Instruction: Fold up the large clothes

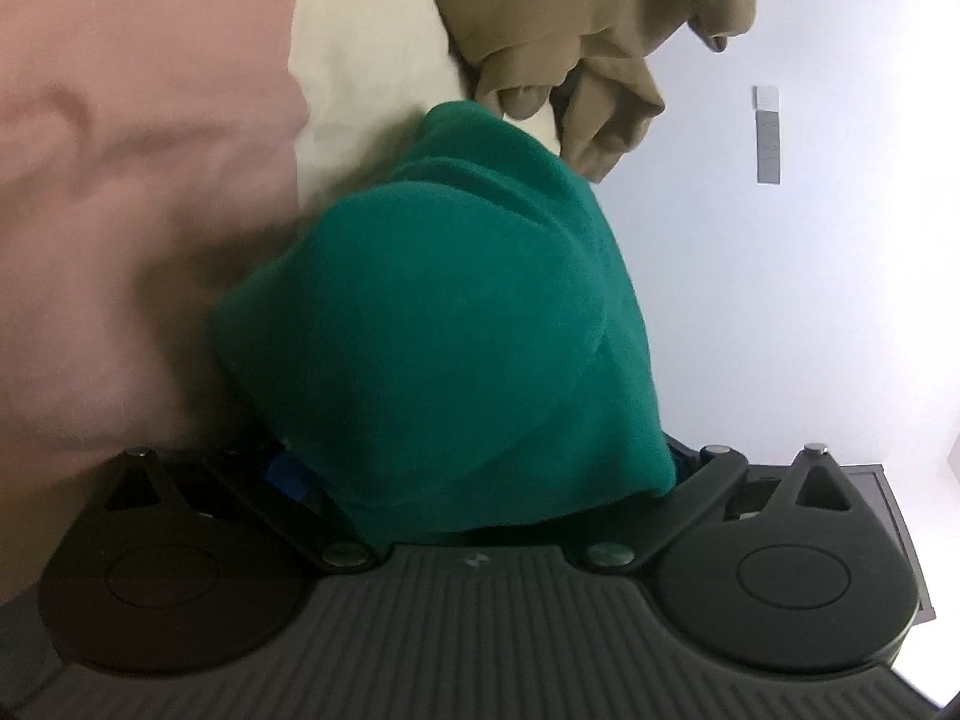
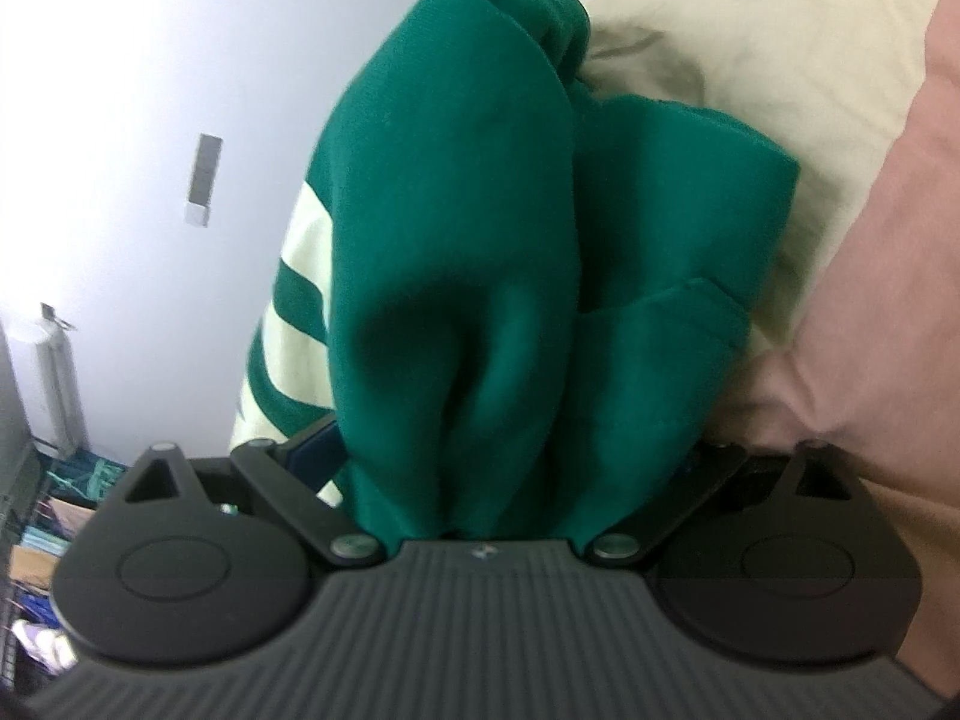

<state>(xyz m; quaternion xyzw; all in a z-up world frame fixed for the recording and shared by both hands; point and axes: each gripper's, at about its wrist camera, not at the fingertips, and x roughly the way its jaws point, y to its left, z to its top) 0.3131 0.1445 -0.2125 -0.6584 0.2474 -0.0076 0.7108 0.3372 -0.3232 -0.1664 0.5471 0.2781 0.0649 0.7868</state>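
Left wrist view: left tool (image 1: 474, 480) grips the green garment (image 1: 444, 324); right tool (image 2: 480, 480) too; no readable writing.

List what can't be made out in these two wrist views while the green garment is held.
- Left gripper fingertips: left wrist view, buried under the green garment.
- Right gripper fingertips: right wrist view, covered by the same bunched cloth.
- The garment's type and full shape: both views, bunched and close to the lens.
- The tan garment: cut off by the top edge.
- Shelf clutter: too small, blurred.
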